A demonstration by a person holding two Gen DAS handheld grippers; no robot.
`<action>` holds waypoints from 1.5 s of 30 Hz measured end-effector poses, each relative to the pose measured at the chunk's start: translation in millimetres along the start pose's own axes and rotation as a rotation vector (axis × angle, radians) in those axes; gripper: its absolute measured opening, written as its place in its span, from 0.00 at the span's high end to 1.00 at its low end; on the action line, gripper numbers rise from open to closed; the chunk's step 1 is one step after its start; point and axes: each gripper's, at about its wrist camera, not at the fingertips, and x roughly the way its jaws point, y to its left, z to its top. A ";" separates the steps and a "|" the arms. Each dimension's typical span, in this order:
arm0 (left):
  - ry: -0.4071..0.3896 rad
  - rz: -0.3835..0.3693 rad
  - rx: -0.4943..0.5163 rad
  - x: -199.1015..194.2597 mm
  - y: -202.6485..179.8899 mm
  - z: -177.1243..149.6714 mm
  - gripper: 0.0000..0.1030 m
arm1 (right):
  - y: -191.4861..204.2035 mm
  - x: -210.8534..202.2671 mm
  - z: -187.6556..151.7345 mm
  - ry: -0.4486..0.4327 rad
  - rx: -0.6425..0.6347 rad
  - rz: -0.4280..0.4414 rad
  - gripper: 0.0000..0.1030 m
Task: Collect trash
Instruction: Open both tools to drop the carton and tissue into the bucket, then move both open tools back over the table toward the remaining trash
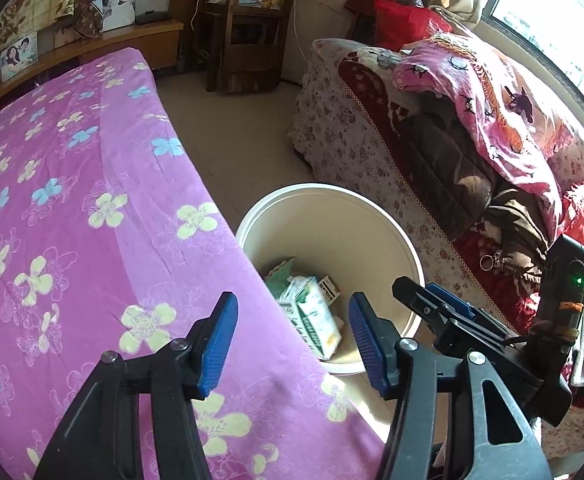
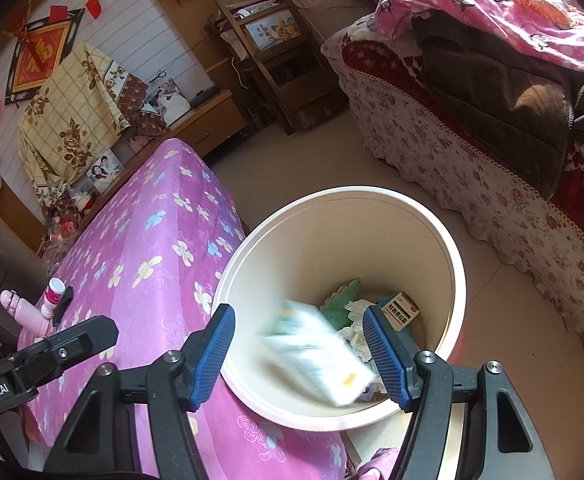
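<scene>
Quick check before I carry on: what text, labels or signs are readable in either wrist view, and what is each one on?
"GenRobot.AI": white lettering on the left gripper, seen in the right wrist view.
Small box in the bucket: printed characters, too small to read.
Green-and-white carton: print unreadable, and blurred in the right wrist view.
Red wall plaque: gold character, not legible.

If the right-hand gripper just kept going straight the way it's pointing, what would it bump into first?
Most likely the blurred green-and-white carton, which lies between the open fingers of the right gripper, inside the white bin. Depth is hard to judge, so it could meet the bin's near rim first.
</scene>
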 end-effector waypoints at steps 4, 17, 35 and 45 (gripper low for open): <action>-0.012 0.021 0.008 -6.9 4.5 -3.0 0.43 | 2.0 1.1 -0.7 0.005 -0.010 -0.003 0.31; -0.058 0.143 -0.023 -38.4 50.6 -21.4 0.43 | 46.9 -6.6 -8.7 -0.026 -0.193 -0.028 0.31; -0.123 0.269 -0.167 -95.1 148.8 -55.5 0.43 | 181.4 -14.6 -46.1 -0.009 -0.440 0.013 0.31; -0.141 0.328 -0.300 -131.6 238.0 -78.0 0.36 | 258.5 13.3 -72.9 0.065 -0.526 0.103 0.31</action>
